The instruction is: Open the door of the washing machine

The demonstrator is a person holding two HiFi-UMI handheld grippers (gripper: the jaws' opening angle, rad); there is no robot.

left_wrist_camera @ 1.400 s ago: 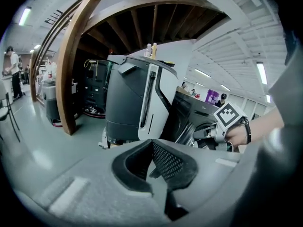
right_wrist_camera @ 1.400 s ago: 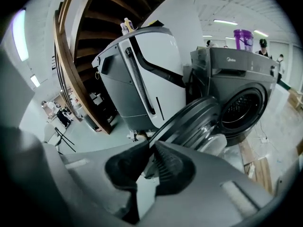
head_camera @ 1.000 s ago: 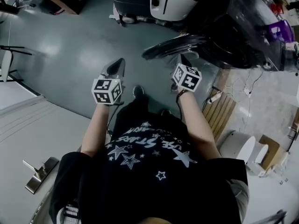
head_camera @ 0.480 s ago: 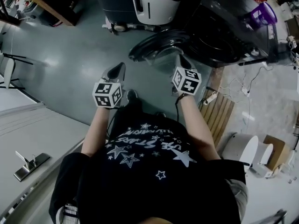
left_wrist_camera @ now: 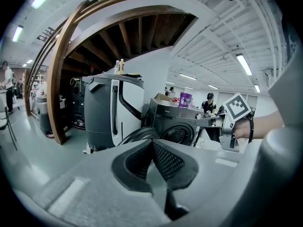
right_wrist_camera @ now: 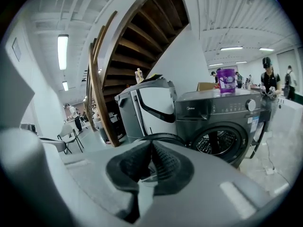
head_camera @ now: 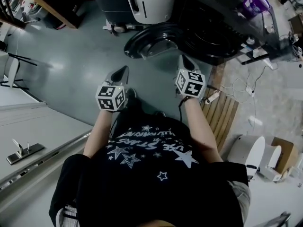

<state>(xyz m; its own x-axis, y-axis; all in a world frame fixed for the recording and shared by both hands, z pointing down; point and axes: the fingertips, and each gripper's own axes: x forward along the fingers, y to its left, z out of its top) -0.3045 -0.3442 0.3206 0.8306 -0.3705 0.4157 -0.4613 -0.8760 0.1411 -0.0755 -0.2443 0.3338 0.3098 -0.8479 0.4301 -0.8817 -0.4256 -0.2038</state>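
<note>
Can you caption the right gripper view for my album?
Shut right claw points at a dark washing machine, its door open.

My head view comes through dim and cool; the grey floor point(head_camera: 71, 70) holds a soft pale sheen at left, while the washing machine point(head_camera: 213, 27) sinks nearly black with thin highlights. Both gripper views bow hard toward black corners. Ceiling strip lights point(right_wrist_camera: 62, 51) burn white. The left gripper point(left_wrist_camera: 152, 143) and right gripper point(right_wrist_camera: 151, 144) sit soft, out of focus near the lens; I find the background sharper.
</note>
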